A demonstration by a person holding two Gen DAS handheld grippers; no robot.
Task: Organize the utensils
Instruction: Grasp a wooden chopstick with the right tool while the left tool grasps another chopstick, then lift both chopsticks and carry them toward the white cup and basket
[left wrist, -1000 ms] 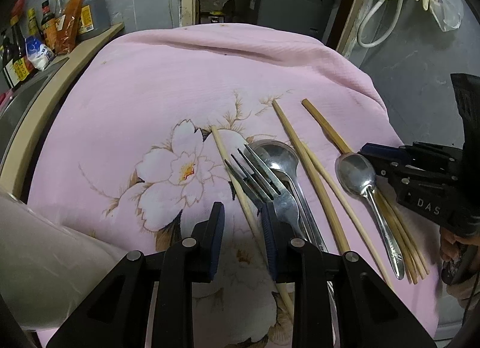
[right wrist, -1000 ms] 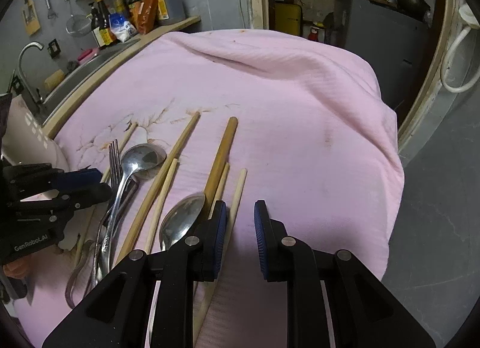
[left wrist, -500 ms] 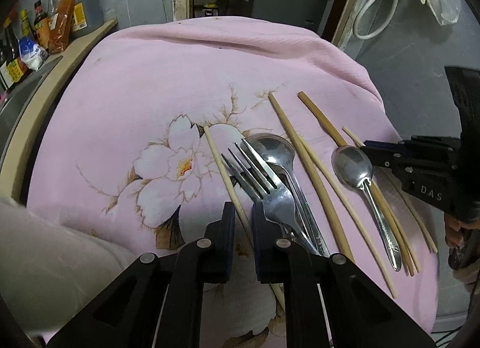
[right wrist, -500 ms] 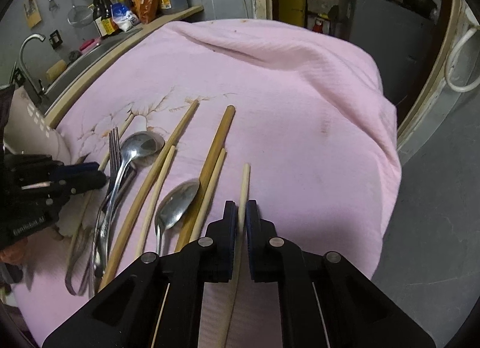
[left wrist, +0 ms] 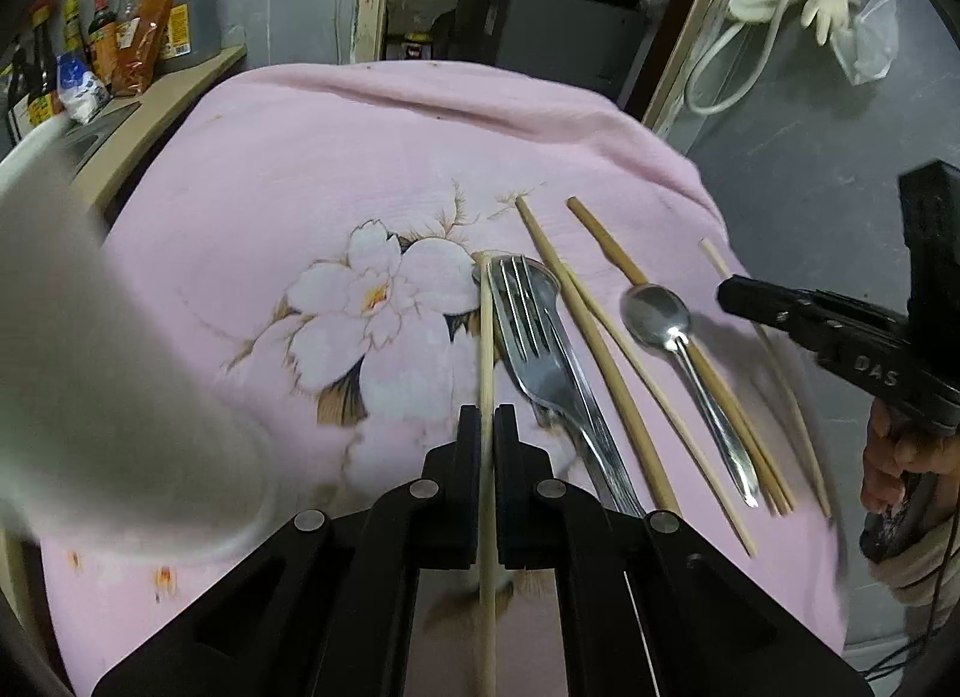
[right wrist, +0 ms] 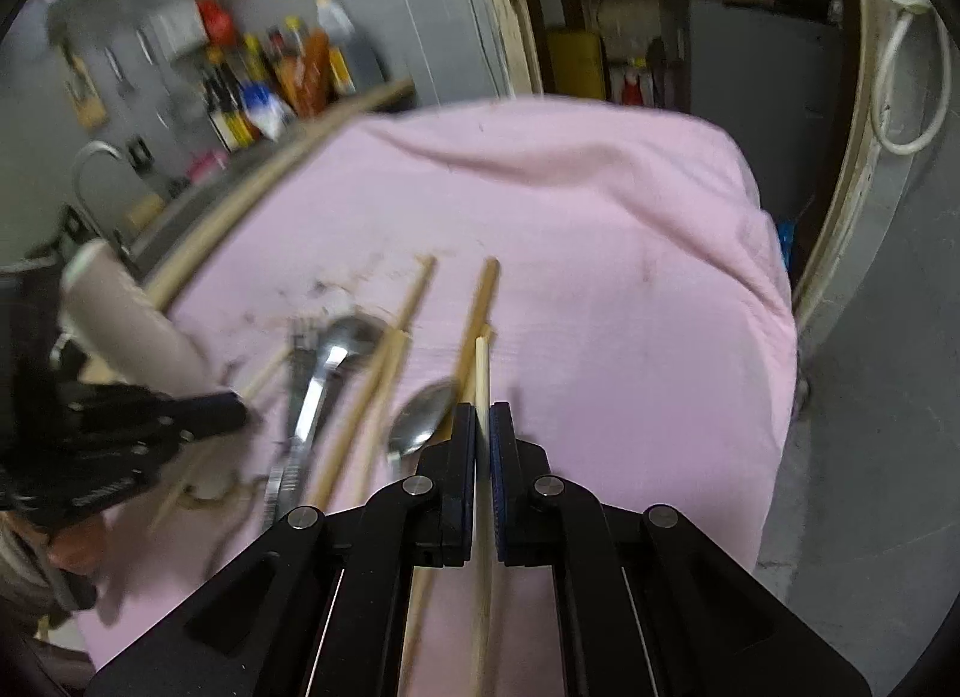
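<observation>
Utensils lie on a pink flowered cloth [left wrist: 372, 156]. My left gripper [left wrist: 487, 418] is shut on a pale chopstick [left wrist: 485, 331] that runs forward between its pads. Right of it lie a fork [left wrist: 528, 325] over a large spoon, more chopsticks [left wrist: 594, 331] and a small spoon [left wrist: 657, 313]. My right gripper [right wrist: 482, 427] is shut on another pale chopstick [right wrist: 481, 373], raised above the cloth; it also shows in the left wrist view [left wrist: 756, 295]. The small spoon [right wrist: 420, 421] and fork [right wrist: 306, 397] lie left of it.
A blurred white cylinder [left wrist: 90, 367] fills the left of the left wrist view and shows in the right wrist view [right wrist: 132, 325]. Bottles [left wrist: 120, 36] stand on a counter at the far left. The cloth's right edge drops to a grey floor [right wrist: 870, 397].
Both grippers have closed, each on a chopstick, and lifted. The left chopstick now points straight ahead. The white cylinder has come into the left wrist view.
</observation>
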